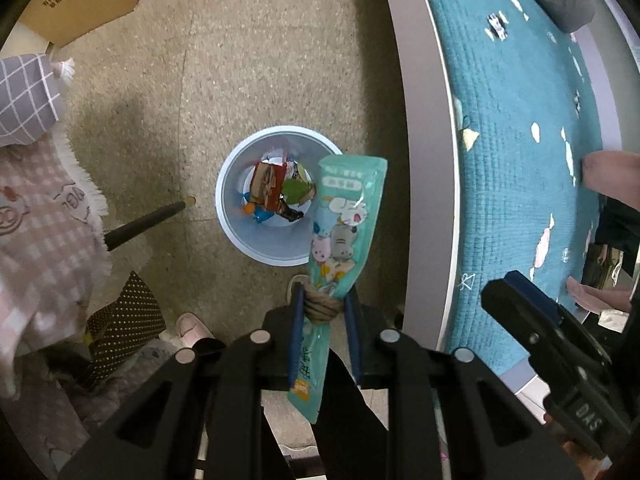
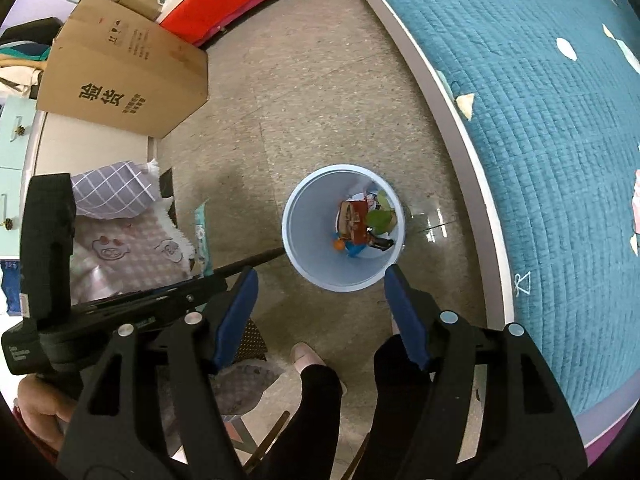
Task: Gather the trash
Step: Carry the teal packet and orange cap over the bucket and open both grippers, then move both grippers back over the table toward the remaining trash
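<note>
Your left gripper (image 1: 324, 312) fingers are clamping the teal cartoon-printed snack pouch (image 1: 340, 236) over the pale blue round bin (image 1: 232, 216); right gripper (image 2: 320, 284) fingers are standing apart, empty.

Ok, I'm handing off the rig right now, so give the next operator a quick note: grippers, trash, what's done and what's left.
Left gripper: shut on a teal snack wrapper, hanging just beside the bin's opening.
Right gripper: open, nothing between its fingers, above the near rim of the bin.
Light blue bin: on the floor beside the bed, several wrappers already inside.
Left to do: move the teal wrapper over the bin and release it.
</note>
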The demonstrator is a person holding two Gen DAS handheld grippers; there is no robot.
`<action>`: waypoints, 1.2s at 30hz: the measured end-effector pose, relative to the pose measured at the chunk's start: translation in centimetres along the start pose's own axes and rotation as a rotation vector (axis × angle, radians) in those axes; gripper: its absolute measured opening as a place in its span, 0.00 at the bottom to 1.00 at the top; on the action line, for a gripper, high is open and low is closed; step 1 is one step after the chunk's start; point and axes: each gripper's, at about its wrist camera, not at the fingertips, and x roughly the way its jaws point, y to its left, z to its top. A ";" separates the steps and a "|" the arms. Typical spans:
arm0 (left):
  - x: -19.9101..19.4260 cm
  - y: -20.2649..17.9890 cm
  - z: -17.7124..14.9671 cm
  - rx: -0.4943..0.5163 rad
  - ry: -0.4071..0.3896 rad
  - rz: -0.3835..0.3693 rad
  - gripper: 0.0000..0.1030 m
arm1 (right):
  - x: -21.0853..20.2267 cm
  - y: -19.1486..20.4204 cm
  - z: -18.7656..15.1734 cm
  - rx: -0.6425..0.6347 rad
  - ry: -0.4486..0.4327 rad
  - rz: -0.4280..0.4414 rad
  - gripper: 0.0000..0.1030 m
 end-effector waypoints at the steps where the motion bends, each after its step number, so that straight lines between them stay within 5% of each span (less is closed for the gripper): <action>1: 0.3 0.0 0.2 -0.001 0.004 0.002 0.18 | 0.0 -0.1 0.1 0.005 -0.004 -0.002 0.63; 7: 1.1 -1.0 1.6 -0.005 0.024 0.010 0.24 | -0.2 -0.8 0.6 0.018 -0.013 -0.004 0.63; 9: 1.1 -1.2 1.9 -0.001 0.017 0.014 0.53 | -0.4 -0.9 0.7 0.023 -0.017 -0.006 0.63; 11: 0.8 -1.3 2.1 -0.005 0.005 0.033 0.68 | -0.5 -1.0 0.7 0.026 -0.018 -0.007 0.63; 24: -4.9 0.7 0.2 -0.025 -0.081 0.042 0.68 | -1.6 3.2 0.4 -0.036 -0.029 -0.008 0.64; 36: -20.8 6.8 -5.7 -0.022 -0.389 0.041 0.68 | -8.8 15.3 -0.8 -0.154 -0.150 0.086 0.64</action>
